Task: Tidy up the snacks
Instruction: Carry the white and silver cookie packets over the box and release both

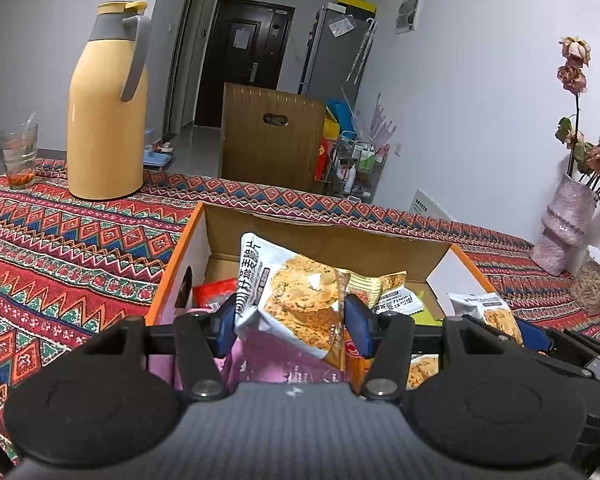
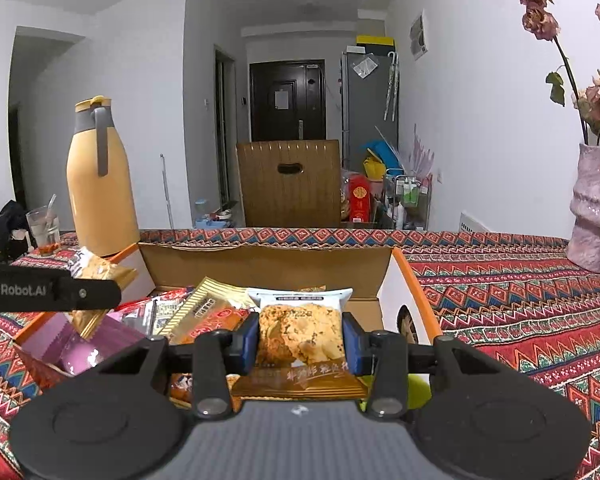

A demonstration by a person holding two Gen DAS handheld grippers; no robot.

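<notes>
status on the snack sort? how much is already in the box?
Done: several packets already lie in the cardboard box, including a red packet and a gold packet. In hand: the left gripper grips a cracker packet above the box; the right gripper grips another cracker packet. Left: set both packets down. No other loose snacks are visible on the tablecloth.

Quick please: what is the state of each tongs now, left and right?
Left tongs: closed on a cracker packet, above the box.
Right tongs: closed on another cracker packet.
</notes>
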